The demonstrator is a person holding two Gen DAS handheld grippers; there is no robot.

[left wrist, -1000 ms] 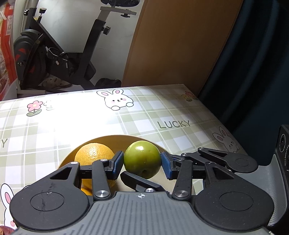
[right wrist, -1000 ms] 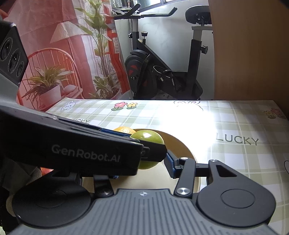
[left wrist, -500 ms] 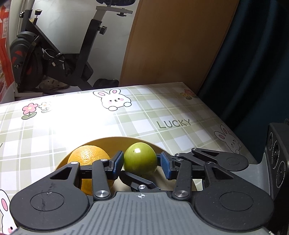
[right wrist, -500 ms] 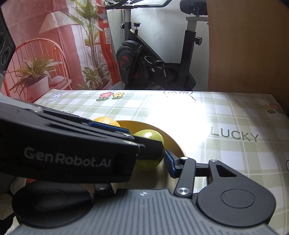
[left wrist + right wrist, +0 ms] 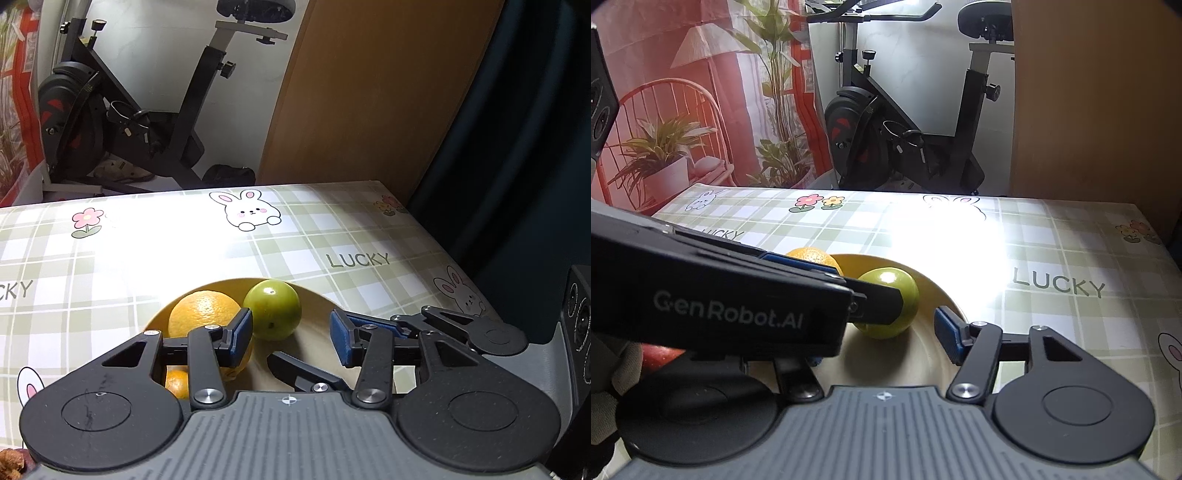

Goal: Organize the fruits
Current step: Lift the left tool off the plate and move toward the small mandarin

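A green fruit [image 5: 273, 310] rests in the yellow bowl [image 5: 317, 297] against a large orange [image 5: 201, 314]; a smaller orange [image 5: 177, 384] lies below them. My left gripper [image 5: 291, 336] hangs over the bowl, its jaws opening slightly. Its left pad [image 5: 240, 330] is next to the fruit and the right pad stands clear of it. In the right wrist view the left gripper's body [image 5: 738, 306] crosses in front of the green fruit [image 5: 890, 302]. My right gripper [image 5: 881, 347] is opening, and its visible pad [image 5: 945, 334] is apart from the fruit.
The bowl [image 5: 934, 288] sits on a checked tablecloth with rabbits and "LUCKY" print [image 5: 358, 260]. A red fruit [image 5: 661, 356] shows at the left under the grippers. An exercise bike [image 5: 905, 122] and a wooden panel [image 5: 369, 92] stand beyond the table's far edge.
The green fruit was pressed between my left pads; now it lies free in the bowl just ahead of them. My right gripper's jaws have spread wider.
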